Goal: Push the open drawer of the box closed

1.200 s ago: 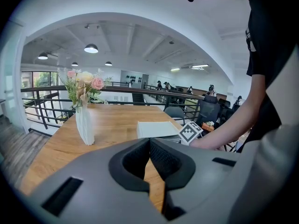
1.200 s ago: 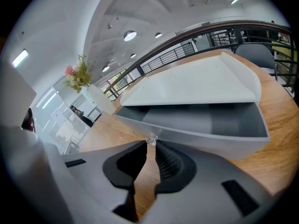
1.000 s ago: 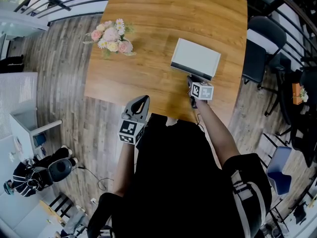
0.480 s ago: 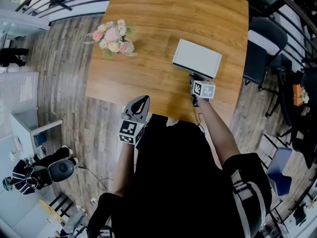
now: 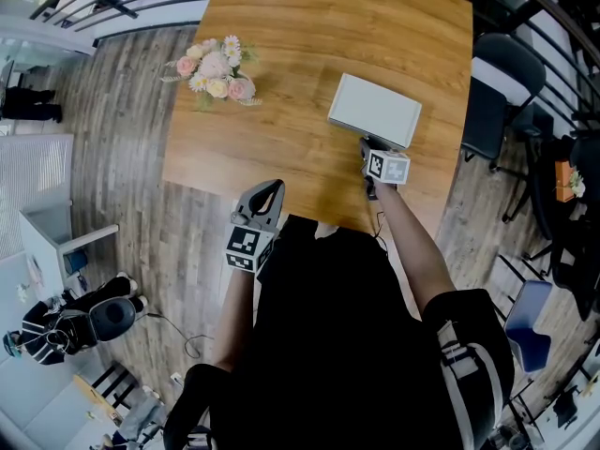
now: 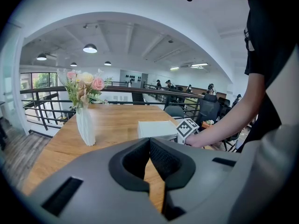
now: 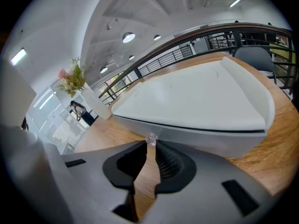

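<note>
Site: wooden bench; white box on its right half, flower vase well apart on the left.
Task's thing: the drawer front faces the person on the box's near side. Only a thin dark seam parts it from the box top, so I judge it close to home, though I cannot tell if it is fully seated.
Right tongs: up against the drawer front, jaws drawn in to a narrow slit with the small clear knob caught at their tips.
Left tongs: jaws pressed together on nothing, held at the near bench edge, well clear of the box.
Step in hand: likely the last of the push.
Risk, box slides: nothing braces the far side and the box looks light. A firm shove could carry the whole box across the smooth wood towards the far edge instead of seating the drawer.
Risk, slip: the knob is small and glassy, so the tips may skid off and jab the front.
Risk, skew: I cannot tell that the contact is centred; pressure to one side could cock the drawer and jam it.
</note>
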